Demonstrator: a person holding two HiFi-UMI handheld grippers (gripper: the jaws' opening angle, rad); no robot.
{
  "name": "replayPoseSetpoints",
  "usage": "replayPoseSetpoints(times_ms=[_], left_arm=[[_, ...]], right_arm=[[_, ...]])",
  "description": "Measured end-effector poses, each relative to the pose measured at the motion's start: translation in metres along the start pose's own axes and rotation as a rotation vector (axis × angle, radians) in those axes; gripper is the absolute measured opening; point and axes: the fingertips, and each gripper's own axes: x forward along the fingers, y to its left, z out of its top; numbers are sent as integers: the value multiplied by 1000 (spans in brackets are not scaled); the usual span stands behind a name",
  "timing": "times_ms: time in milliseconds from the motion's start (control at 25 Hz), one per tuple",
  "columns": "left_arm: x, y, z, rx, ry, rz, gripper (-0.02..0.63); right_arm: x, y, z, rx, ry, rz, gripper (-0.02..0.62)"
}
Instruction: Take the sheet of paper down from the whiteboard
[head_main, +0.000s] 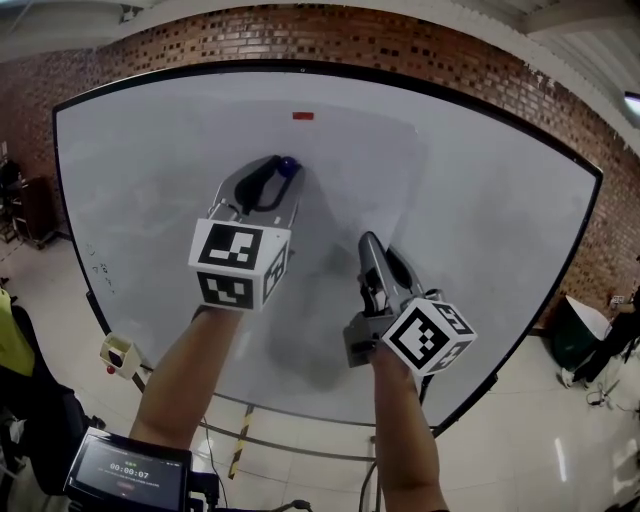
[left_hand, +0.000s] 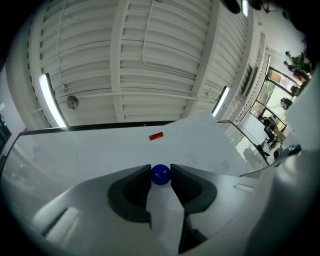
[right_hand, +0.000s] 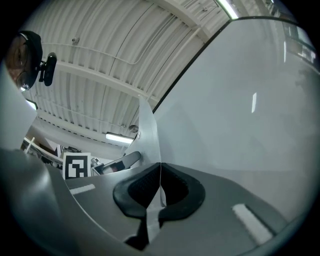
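A white sheet of paper (head_main: 345, 190) lies against the whiteboard (head_main: 500, 230) and is hard to tell from it. My left gripper (head_main: 284, 172) is at the sheet's upper part, shut on a round blue magnet (head_main: 288, 165); the left gripper view shows the ball (left_hand: 160, 174) pinched between both fingertips. Lower right, my right gripper (head_main: 368, 246) is shut on the sheet's edge. In the right gripper view the paper (right_hand: 150, 135) rises edge-on from the closed jaws and curls away from the board (right_hand: 240, 100).
A small red rectangular magnet (head_main: 303, 116) sits on the board above the left gripper, also in the left gripper view (left_hand: 156, 136). A brick wall (head_main: 400, 45) frames the board. A timer screen (head_main: 125, 470) is at bottom left, a black bag (head_main: 580, 330) on the floor right.
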Motion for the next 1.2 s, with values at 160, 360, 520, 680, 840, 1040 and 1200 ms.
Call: replayPoseSetpoints(times_ms=[160,360,520,680,840,1040,1200], left_arm=[[-21,-2,-10,-27,18,-8,123],[-51,-8,-23,-59,34,-40,123],[-76,-9,-35,-94,64,-67,123],[-114,-4,-51,-132,102,-86,123],[-160,16,-68,-199,130,-84,123],[-221,33,-85,-231,148,-77,123],[-259,35,-96,-234,168,-94,124]], right_arm=[[-14,2,-7,-66,-10,-71,14],[-30,12,-27,-101,6,-146,14],[-41,23,-40,-136,24,-204,14],[-53,41,-54,-172,51,-264,14],[-64,65,-76,-245,82,-333,14],[-87,91,-105,-391,136,-431,14],[-105,120,-128,-489,152,-465,14]])
